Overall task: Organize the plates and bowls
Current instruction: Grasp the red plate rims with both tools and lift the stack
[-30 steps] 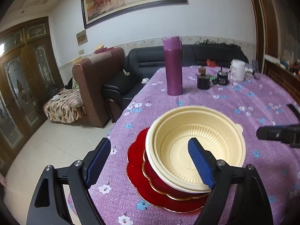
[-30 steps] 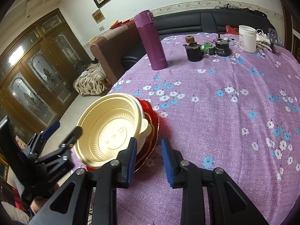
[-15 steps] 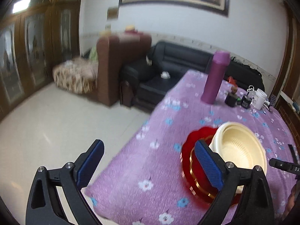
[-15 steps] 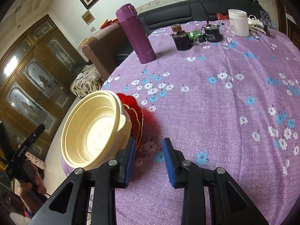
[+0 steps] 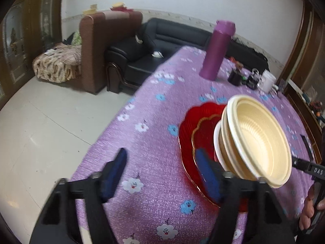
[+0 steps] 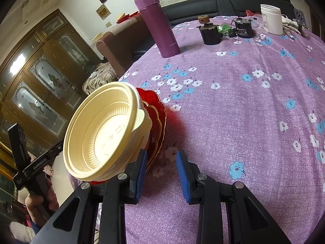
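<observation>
Two red plates (image 5: 200, 130) half-hidden under bowls (image 5: 256, 140)

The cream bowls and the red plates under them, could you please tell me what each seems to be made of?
The cream bowls look like thin moulded plastic, matte, with fine ribbing inside and a stamped base. The red plates look like glossy translucent plastic or glass, scalloped with a gold edge line; which of the two I cannot tell.
</observation>
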`<state>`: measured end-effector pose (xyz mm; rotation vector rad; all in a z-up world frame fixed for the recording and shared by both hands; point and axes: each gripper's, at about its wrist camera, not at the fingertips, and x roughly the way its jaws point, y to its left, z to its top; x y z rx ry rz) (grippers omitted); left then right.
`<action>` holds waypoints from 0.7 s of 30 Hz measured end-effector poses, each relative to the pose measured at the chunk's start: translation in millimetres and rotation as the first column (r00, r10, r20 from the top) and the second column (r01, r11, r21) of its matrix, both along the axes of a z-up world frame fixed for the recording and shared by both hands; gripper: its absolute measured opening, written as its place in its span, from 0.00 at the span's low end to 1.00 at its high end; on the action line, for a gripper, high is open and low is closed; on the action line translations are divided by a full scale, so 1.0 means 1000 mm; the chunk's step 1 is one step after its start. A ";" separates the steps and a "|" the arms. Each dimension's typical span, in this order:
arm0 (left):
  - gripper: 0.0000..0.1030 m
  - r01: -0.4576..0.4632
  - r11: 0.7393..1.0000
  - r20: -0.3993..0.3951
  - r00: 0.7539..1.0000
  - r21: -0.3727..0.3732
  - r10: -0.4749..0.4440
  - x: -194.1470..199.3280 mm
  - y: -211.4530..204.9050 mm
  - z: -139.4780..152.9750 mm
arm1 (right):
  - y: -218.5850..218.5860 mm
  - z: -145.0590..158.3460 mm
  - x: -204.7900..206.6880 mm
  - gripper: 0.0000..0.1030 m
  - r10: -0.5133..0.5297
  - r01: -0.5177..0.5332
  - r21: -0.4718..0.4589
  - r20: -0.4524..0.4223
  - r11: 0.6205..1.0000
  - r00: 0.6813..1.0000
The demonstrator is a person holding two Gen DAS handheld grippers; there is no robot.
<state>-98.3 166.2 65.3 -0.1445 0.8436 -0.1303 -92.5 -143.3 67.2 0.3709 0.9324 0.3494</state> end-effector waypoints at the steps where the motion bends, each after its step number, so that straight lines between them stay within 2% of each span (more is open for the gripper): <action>1: 0.49 0.009 1.000 -0.015 1.000 -0.002 -0.009 0.003 0.000 -0.004 | 0.001 -0.001 0.001 0.32 0.003 -0.003 -0.001 -0.001 1.000 1.000; 4: 0.43 0.022 1.000 -0.022 0.999 -0.007 -0.022 0.006 -0.002 -0.009 | 0.003 -0.003 0.001 0.31 0.007 -0.007 -0.001 -0.002 1.000 1.000; 7: 0.34 0.046 0.999 -0.016 0.999 -0.015 -0.046 0.007 -0.004 -0.009 | 0.005 -0.005 0.004 0.24 0.011 -0.011 -0.005 -0.003 1.000 1.000; 12: 0.29 0.066 0.998 -0.020 0.998 0.002 -0.066 0.012 -0.012 -0.013 | 0.011 -0.011 0.009 0.22 0.028 -0.028 0.006 -0.024 1.000 0.999; 15: 0.24 0.080 0.997 -0.026 0.996 0.000 -0.080 0.017 -0.014 -0.016 | 0.016 -0.014 0.012 0.17 0.039 -0.038 0.003 -0.024 0.999 0.999; 19: 0.09 0.106 0.994 -0.025 0.994 0.006 -0.106 0.021 -0.022 -0.017 | 0.020 -0.014 0.013 0.16 0.034 -0.035 -0.012 -0.014 0.999 0.999; 21: 0.07 0.107 0.994 -0.026 0.994 0.017 -0.106 0.024 -0.026 -0.018 | 0.019 -0.015 0.014 0.16 0.029 -0.029 -0.006 -0.016 1.000 0.999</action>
